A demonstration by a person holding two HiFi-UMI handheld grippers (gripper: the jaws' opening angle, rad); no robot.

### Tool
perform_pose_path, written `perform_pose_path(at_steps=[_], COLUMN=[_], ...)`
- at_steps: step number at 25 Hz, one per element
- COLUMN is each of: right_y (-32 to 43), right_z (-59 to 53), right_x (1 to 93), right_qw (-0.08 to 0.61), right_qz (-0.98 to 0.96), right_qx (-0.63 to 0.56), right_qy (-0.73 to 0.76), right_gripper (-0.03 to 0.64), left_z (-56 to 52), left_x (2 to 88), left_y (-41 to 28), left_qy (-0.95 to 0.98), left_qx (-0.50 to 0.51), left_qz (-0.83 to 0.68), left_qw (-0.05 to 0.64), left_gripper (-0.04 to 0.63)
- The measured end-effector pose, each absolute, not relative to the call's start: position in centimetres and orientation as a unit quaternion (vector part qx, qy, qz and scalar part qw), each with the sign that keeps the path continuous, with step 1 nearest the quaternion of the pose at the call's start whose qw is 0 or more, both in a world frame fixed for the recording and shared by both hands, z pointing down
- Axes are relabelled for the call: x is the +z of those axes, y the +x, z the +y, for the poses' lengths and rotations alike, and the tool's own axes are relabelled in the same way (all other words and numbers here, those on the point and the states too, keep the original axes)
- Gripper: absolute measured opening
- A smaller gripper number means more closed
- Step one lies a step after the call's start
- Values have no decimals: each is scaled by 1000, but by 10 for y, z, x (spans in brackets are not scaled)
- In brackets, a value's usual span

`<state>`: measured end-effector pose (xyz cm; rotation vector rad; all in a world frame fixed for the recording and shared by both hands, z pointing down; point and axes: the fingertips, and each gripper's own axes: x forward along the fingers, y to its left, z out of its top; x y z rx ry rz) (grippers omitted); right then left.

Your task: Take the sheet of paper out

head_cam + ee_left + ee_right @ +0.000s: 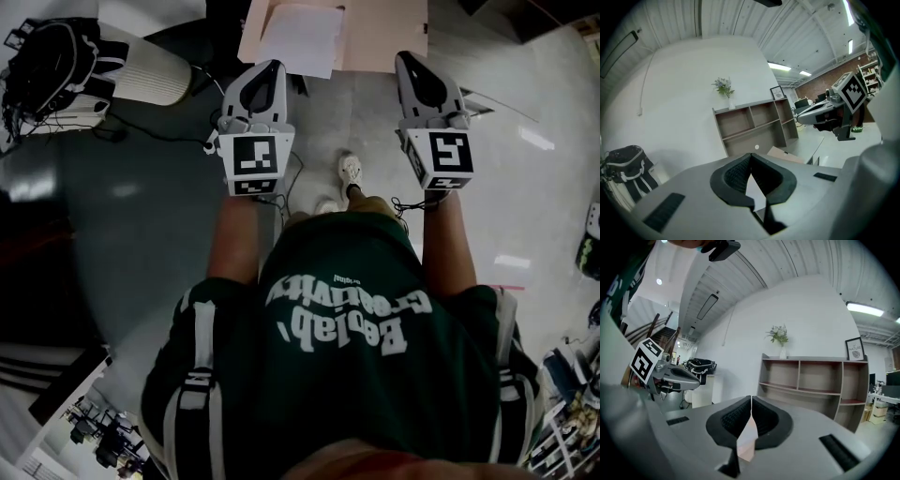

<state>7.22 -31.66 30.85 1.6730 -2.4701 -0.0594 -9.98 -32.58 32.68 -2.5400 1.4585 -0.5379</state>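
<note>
A white sheet of paper (302,37) lies on a pale pink table top (384,33) at the top of the head view, ahead of both grippers. My left gripper (275,66) is held out just short of the table's near edge, by the sheet's near left corner, jaws shut and empty. My right gripper (405,58) hangs level with it to the right, its tip over the table's near edge, also shut with nothing held. In the left gripper view the pads meet at the tip (750,155); in the right gripper view they meet too (751,399).
A black bag (52,61) rests on a white ribbed stand (150,66) at the far left. Cables (159,131) trail over the floor. An open shelf unit (754,126) with a small plant (723,87) stands against the wall. The person's shoe (350,172) is below the table.
</note>
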Motion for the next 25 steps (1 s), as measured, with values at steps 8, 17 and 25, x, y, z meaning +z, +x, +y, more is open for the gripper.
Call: perform_pose_path(at_steps=[8, 17, 25], right_y=[84, 91, 95], right_z=[-394, -433, -443], right_x=[337, 352, 352], right_qw=[71, 66, 65], right_qz=[-855, -874, -882], right_qx=[5, 15, 10], right_qy=[515, 480, 466], right_gripper=[34, 34, 34], left_z=[-385, -407, -401], left_x=[361, 416, 474], left_y=[-79, -73, -56], left_qy=[-828, -789, -811], left_qx=[-220, -314, -403], left_qz=[511, 517, 401], left_qw=[79, 111, 134], left_gripper=[18, 20, 202])
